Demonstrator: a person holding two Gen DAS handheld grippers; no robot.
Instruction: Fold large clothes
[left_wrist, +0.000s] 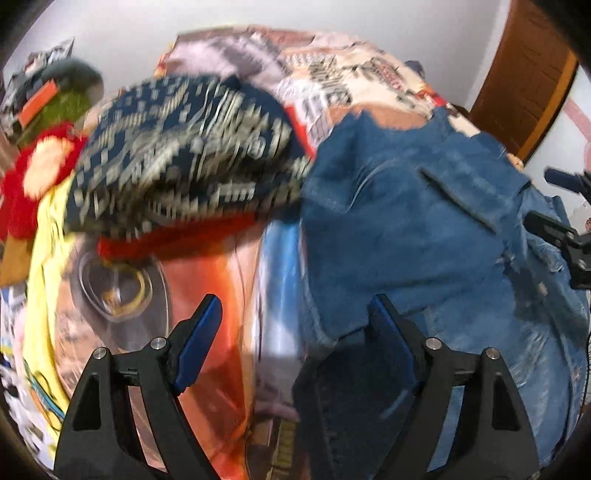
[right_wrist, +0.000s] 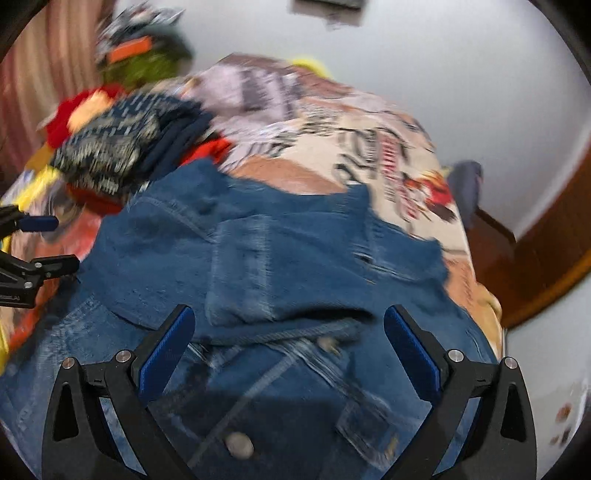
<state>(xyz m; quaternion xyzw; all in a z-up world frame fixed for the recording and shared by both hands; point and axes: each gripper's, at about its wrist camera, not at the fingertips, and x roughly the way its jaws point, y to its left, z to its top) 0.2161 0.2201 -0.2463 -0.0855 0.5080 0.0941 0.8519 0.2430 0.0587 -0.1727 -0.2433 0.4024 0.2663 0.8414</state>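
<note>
Bed with printed cover (right_wrist: 388, 155): denim jacket (right_wrist: 258, 258) partly folded at its near end, patterned garment (left_wrist: 184, 155) beyond; left gripper (left_wrist: 291, 325) and right gripper (right_wrist: 288, 332) fingers spread, empty; next, regrasp an edge.

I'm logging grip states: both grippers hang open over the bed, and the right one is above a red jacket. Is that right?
Not quite. The right gripper is open above a blue denim jacket, not a red one, as the right wrist view shows. The left gripper is open too.
</note>
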